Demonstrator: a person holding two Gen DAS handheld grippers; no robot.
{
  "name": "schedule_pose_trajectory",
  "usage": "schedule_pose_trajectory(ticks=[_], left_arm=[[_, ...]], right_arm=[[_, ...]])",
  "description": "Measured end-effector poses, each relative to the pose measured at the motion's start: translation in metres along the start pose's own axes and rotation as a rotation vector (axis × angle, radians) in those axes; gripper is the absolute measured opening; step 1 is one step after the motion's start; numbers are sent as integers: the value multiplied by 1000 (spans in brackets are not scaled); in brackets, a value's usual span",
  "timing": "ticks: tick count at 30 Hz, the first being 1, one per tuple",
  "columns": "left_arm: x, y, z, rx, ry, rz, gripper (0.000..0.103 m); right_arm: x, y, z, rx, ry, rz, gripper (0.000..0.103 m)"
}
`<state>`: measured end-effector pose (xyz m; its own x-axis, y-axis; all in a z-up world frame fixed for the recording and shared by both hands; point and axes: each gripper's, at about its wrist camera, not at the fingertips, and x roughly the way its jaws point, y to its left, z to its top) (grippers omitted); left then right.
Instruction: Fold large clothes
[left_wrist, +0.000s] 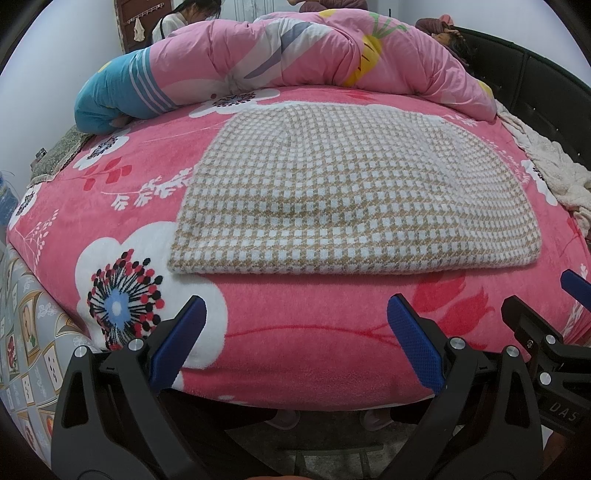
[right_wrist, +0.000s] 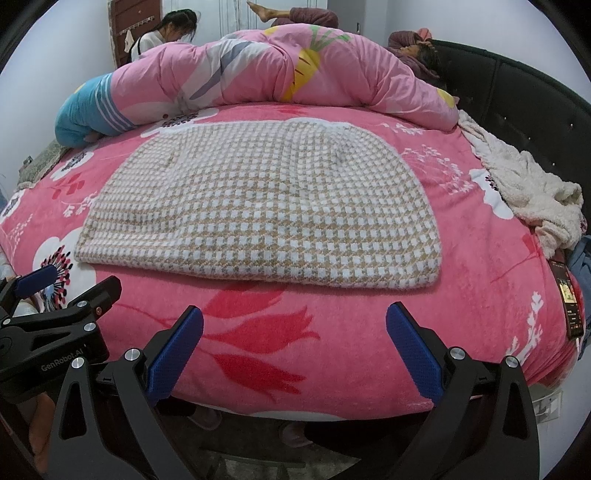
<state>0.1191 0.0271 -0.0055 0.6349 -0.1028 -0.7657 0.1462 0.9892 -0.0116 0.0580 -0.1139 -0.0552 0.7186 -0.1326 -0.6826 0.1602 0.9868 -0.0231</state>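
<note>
Two views are looking forward from handheld tongs across a bed covered by a pink floral blanket (left_wrist: 295, 343).

In the left wrist view, the left gripper (left_wrist: 295, 332) is sitting at the bottom centre of the frame with its blue pads spread wide apart, gripping nothing. A checked beige-and-white garment (left_wrist: 343, 192) is lying flat on the blanket, filling the middle of the frame, its near edge running across just above the pads but not touching them. The garment's long axis is running left to right, and its bulk is sitting right of centre here. Part of the other tool is showing at the lower right edge.

In the right wrist view, the right gripper (right_wrist: 295, 332) is also sitting at the bottom centre, pads wide apart and empty. The same garment (right_wrist: 266, 206) is stretching across the middle, its bulk sitting left of centre, with its near edge sloping down toward the lower right.

So the garment is lying straight ahead, between the two tools, each facing its own half of the near edge. Neither looks clearly nearer. It seems already folded at least once; a further fold would likely mean reaching forward to that edge.

A rolled pink quilt (right_wrist: 280, 74) is lying across the top of both frames, with people behind it. A fluffy cream throw (right_wrist: 524, 192) is heaped at the right.
</note>
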Motion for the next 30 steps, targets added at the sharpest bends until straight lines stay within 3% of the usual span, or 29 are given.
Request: schedule_pose_trajectory(ticks=[30], left_arm=[[0, -1, 0, -1, 2, 1, 95]], right_arm=[[3, -2, -1, 1, 4, 5, 96]])
